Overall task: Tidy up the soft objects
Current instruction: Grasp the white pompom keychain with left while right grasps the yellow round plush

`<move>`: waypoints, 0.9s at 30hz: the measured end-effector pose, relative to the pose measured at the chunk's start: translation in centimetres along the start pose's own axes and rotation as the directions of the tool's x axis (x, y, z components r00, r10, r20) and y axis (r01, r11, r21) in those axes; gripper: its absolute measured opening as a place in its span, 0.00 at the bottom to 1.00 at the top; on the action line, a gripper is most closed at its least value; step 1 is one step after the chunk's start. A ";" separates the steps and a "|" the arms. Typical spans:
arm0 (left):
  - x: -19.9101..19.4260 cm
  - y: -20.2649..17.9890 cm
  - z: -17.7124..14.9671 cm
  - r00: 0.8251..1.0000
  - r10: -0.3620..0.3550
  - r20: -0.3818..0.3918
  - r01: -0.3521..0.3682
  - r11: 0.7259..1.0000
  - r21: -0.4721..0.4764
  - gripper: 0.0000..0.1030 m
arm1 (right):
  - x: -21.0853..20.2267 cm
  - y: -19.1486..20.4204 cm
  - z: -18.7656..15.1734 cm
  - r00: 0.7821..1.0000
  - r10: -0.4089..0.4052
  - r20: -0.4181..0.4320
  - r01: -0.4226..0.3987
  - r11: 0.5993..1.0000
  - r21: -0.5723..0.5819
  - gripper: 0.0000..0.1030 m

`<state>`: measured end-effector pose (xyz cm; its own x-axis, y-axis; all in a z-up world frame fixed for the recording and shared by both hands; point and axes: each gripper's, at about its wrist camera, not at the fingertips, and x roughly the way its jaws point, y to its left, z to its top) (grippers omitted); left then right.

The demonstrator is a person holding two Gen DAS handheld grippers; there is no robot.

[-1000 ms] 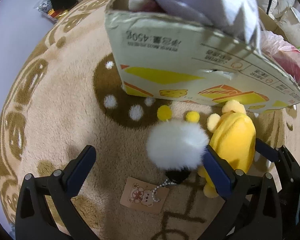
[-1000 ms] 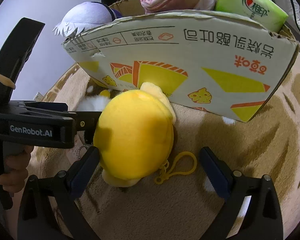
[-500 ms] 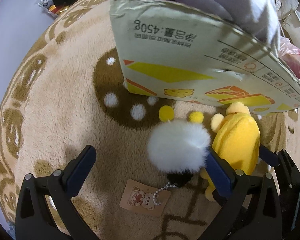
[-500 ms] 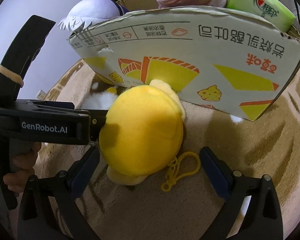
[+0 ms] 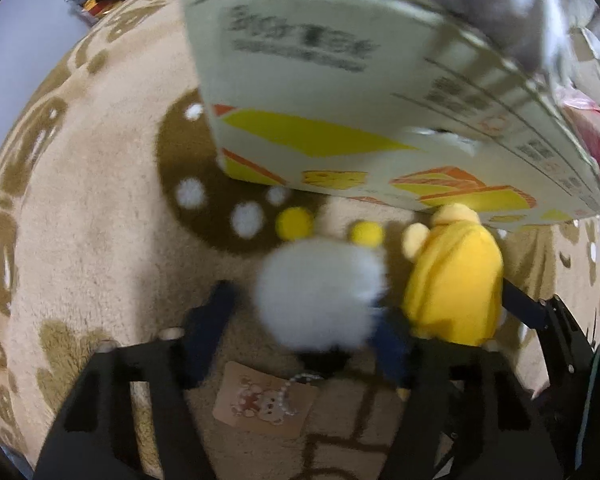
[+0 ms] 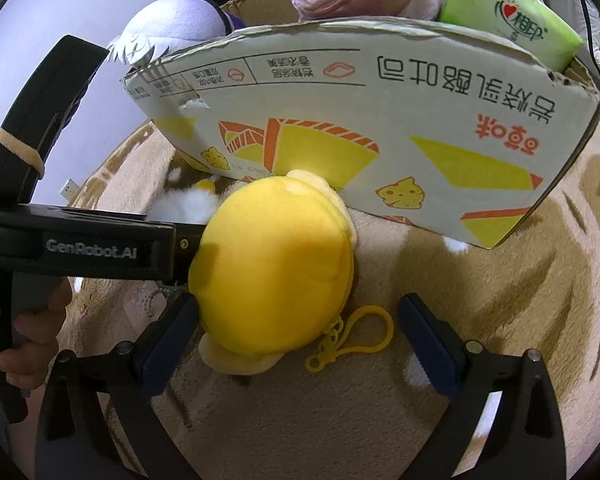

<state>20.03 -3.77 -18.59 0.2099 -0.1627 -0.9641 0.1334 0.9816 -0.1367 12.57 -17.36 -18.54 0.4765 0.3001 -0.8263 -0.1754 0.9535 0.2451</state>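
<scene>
Left gripper [image 5: 300,328] jaws have just been closing around the fluffy white pom-pom plush with yellow ears [image 5: 320,292]; pad contact blurred, can't tell. Right gripper [image 6: 300,332] jaws spread wide, left pad touching the round yellow plush keychain [image 6: 272,272]. Both plushes lie on the beige patterned rug [image 5: 100,220] beside the printed cardboard box [image 6: 380,120].

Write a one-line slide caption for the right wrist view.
Open right tongs straddle a yellow plush on the carpet before a stuffed cardboard box.
</scene>
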 end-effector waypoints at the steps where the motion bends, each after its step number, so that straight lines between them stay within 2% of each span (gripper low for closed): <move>1: 0.1 -0.3 -0.2 1.000 0.001 0.002 -0.001 1.000 0.009 0.41 | 0.0 0.0 0.0 1.000 0.002 0.000 -0.002 1.000 0.001 1.00; 2: 0.1 -0.6 -0.3 1.000 0.002 0.003 -0.002 1.000 0.028 0.35 | -0.1 -0.1 0.0 1.000 0.007 -0.001 -0.007 1.000 0.003 0.99; 4: 0.0 -1.0 -0.4 1.000 -0.019 0.004 0.019 0.998 0.051 0.33 | -0.2 -0.2 0.0 1.000 0.024 0.000 -0.024 1.000 0.009 0.95; 8: -0.1 -1.1 -0.7 1.000 -0.012 0.011 0.012 0.998 0.058 0.28 | -0.7 -0.2 0.0 0.998 0.062 -0.005 -0.061 0.998 0.023 0.85; 15: -1.8 -0.3 -1.4 0.999 0.013 0.052 -0.014 1.000 0.015 0.25 | -0.8 0.5 -0.3 0.997 0.074 -0.008 -0.074 0.997 0.022 0.83; 17: -1.9 -0.1 -1.9 0.999 0.014 0.047 -0.015 1.000 0.014 0.25 | -0.6 0.7 -0.5 0.996 0.086 -0.007 -0.086 0.996 0.016 0.70; 19: -2.4 0.1 -2.1 0.998 0.026 0.054 -0.027 0.999 0.018 0.25 | -0.3 1.0 -0.6 0.994 0.104 -0.023 -0.103 0.995 0.007 0.51; 21: -3.2 0.2 -2.5 0.998 0.028 0.063 -0.029 1.000 0.011 0.25 | -0.5 1.5 -0.6 0.996 0.089 -0.019 -0.089 0.996 -0.007 0.49; 23: -3.8 0.0 -2.8 0.997 0.030 0.073 -0.030 1.000 0.002 0.25 | -0.9 1.6 -0.6 0.996 0.089 -0.008 -0.089 0.996 -0.013 0.42; 27: -5.1 -0.2 -3.8 0.995 0.035 0.094 -0.037 0.999 0.012 0.25 | -2.2 1.4 -0.8 0.996 0.086 0.014 -0.086 0.996 -0.010 0.36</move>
<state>15.24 -2.79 -14.48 0.3048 -0.1367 -0.9426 0.1373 0.9856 -0.0986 10.58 -16.69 -16.83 0.4716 0.3812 -0.7952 -0.2239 0.9240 0.3101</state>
